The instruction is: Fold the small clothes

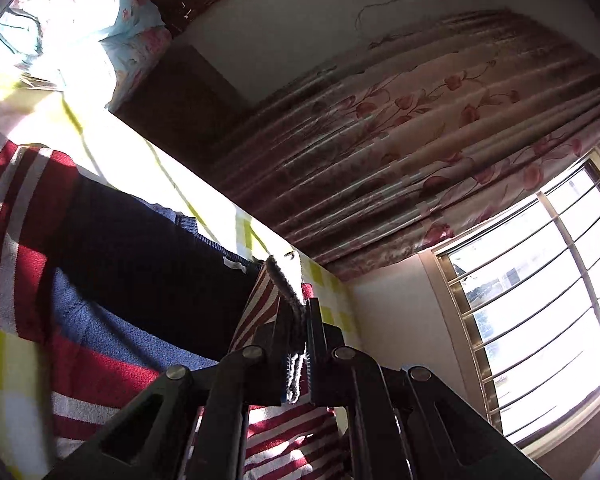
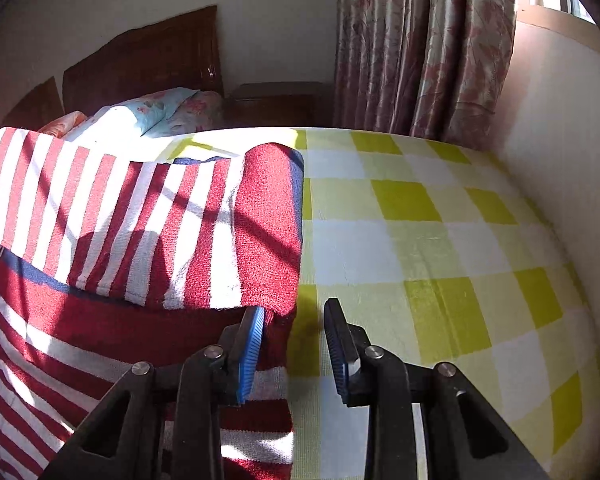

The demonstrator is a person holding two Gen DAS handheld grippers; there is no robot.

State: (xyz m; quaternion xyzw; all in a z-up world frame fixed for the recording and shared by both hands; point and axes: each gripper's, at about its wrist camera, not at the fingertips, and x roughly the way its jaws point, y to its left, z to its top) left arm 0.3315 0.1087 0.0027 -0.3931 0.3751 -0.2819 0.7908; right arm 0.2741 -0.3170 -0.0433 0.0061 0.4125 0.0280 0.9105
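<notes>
two grippers work one striped sweater [image 2: 140, 220], which lies folded on the checked bedspread [image 2: 440, 240] toward its left side. left gripper [image 1: 298, 344] has its jaws clamped on a ribbed edge of the sweater, the knit pinched between the pads and sticking out past them. right gripper [image 2: 294, 344] stands with jaws apart at the sweater's right edge: one pad against the fold, the other over bare bedspread.

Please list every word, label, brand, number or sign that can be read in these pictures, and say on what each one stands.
None can be read. The small white tag at the neck of the striped sweater shows no legible print. The checked blanket and flowered curtain carry patterns only.
</notes>
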